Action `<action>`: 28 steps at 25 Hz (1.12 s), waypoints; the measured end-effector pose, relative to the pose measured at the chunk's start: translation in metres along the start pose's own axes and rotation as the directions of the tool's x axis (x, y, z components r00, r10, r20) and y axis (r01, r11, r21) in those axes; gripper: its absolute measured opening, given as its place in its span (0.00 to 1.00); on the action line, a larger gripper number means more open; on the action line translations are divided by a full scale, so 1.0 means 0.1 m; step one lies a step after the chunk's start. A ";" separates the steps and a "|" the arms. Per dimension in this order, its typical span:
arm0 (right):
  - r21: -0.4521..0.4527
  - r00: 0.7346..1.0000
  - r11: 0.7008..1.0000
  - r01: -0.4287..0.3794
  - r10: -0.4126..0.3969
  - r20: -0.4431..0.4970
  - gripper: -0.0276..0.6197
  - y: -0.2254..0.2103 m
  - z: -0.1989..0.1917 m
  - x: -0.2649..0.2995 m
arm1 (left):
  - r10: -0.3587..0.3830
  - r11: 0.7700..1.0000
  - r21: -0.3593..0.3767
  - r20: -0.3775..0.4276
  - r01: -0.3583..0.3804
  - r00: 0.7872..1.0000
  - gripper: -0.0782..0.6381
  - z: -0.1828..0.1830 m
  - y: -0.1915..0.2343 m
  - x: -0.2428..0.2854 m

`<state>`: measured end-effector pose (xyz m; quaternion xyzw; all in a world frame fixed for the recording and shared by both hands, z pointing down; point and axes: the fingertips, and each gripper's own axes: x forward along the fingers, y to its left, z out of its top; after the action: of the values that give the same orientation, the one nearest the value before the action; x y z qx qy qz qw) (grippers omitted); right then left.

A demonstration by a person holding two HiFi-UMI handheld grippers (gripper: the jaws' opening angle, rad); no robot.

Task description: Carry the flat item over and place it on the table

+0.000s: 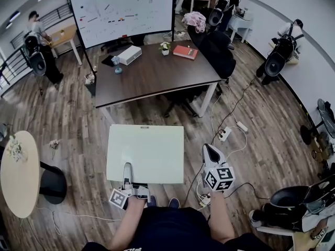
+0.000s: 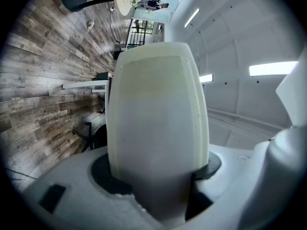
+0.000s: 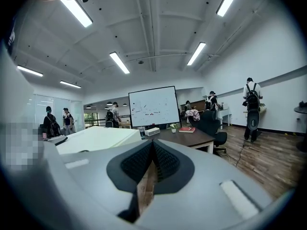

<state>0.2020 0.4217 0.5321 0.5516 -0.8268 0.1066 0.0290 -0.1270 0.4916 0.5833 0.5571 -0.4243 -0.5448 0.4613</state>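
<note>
1 flat board (image 1: 146,150) tight in left gripper (image 1: 127,167); right gripper (image 1: 208,147) closed, empty, alongside.

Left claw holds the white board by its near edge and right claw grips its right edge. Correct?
No. The right claw is not on the board: the head view shows it apart from the board, off its right edge, and the right gripper view shows it shut on nothing. The left claw does hold the near edge.
</note>
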 end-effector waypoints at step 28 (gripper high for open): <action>-0.034 0.999 0.999 0.004 -0.003 0.036 0.05 -0.61 0.14 0.56 | -0.037 0.999 -0.022 -0.017 0.037 0.999 0.53 -0.37 0.41 0.79</action>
<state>0.2373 0.3456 0.5363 0.5544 -0.8279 0.0822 0.0236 -0.0849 0.4075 0.6051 0.5646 -0.4037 -0.5530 0.4610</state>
